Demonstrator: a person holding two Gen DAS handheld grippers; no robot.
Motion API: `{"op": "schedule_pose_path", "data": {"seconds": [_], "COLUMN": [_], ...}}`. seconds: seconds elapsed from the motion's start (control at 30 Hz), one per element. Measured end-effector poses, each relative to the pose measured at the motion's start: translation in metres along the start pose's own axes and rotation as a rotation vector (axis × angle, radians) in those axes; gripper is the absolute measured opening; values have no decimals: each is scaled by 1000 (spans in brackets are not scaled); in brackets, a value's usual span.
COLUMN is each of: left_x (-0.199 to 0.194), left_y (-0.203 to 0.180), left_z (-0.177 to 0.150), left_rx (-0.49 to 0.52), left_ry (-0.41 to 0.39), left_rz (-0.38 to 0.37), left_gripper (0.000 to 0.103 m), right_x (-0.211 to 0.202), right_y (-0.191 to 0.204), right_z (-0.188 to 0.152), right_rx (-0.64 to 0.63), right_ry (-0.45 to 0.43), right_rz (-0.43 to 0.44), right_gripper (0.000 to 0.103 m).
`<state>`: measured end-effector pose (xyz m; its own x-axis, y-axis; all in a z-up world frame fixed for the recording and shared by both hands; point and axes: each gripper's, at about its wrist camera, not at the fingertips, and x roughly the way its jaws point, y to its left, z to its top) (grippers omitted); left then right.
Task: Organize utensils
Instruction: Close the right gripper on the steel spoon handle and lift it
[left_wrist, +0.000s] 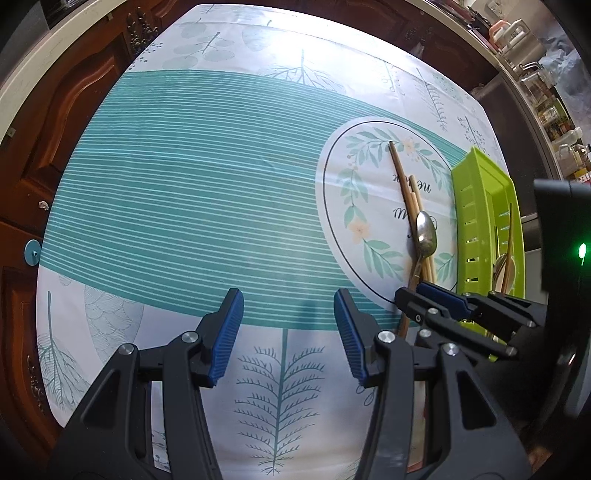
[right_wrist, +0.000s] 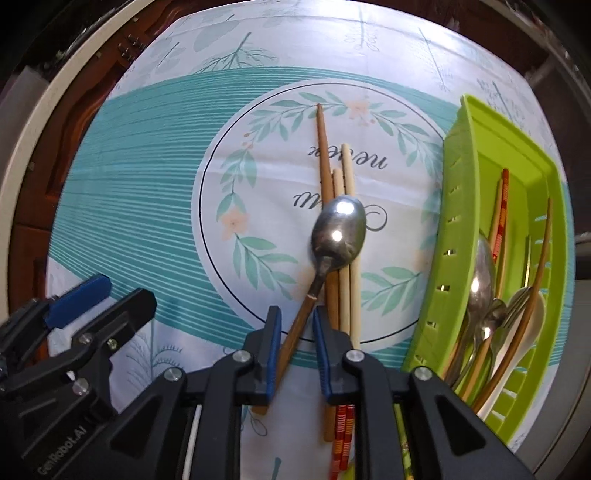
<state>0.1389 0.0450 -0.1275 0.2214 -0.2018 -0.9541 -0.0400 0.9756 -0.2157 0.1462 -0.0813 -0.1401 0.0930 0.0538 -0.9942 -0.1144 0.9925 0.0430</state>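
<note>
A metal spoon with a wooden handle (right_wrist: 338, 230) lies on top of several chopsticks (right_wrist: 345, 206) on the patterned tablecloth; it also shows in the left wrist view (left_wrist: 426, 232). My right gripper (right_wrist: 297, 325) has its blue pads on either side of the spoon's wooden handle, with a gap still showing. A green slotted tray (right_wrist: 458, 229) at the right holds spoons, a fork and chopsticks; it also shows in the left wrist view (left_wrist: 476, 206). My left gripper (left_wrist: 288, 325) is open and empty over the striped part of the cloth, left of the utensils.
The table (left_wrist: 184, 184) is covered with a teal-striped leaf-print cloth. Dark wooden cabinet doors (left_wrist: 55, 129) stand beyond its far and left edges. A kitchen counter with bottles (left_wrist: 546, 92) is at the far right.
</note>
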Motion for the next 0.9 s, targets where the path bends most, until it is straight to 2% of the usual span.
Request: {"op": "schedule_pose_path", "data": {"seconds": [0.1,0.23,0.33,0.47,0.77,0.9], "left_x": [0,-1,-1,0,7,15], "left_y": [6,7,3,-11,-60,-79], "left_z": [-1,-3,-4,-5,6,9], "left_rx": [-13,-11,5,36,108,129], "left_ry": [1,1,3,9,33,53], "left_rz": [0,-1,1,-4,-27,-31], "left_gripper": [48,48,48,48,48,48], "right_x": [0,0,-2,-6,-48,-58], "right_y": [14,15,1,-26,-78,-82], "right_z": [-4,-6,-6,-9,-29,-34], "right_rx": [-47,-51,-4,92,185,199], "right_ry": [-31,-53,-61,-59,-165,-204], "right_rz": [-63,-43,28,177,326,355], "right_gripper": [15,7,6,6,5,3]}}
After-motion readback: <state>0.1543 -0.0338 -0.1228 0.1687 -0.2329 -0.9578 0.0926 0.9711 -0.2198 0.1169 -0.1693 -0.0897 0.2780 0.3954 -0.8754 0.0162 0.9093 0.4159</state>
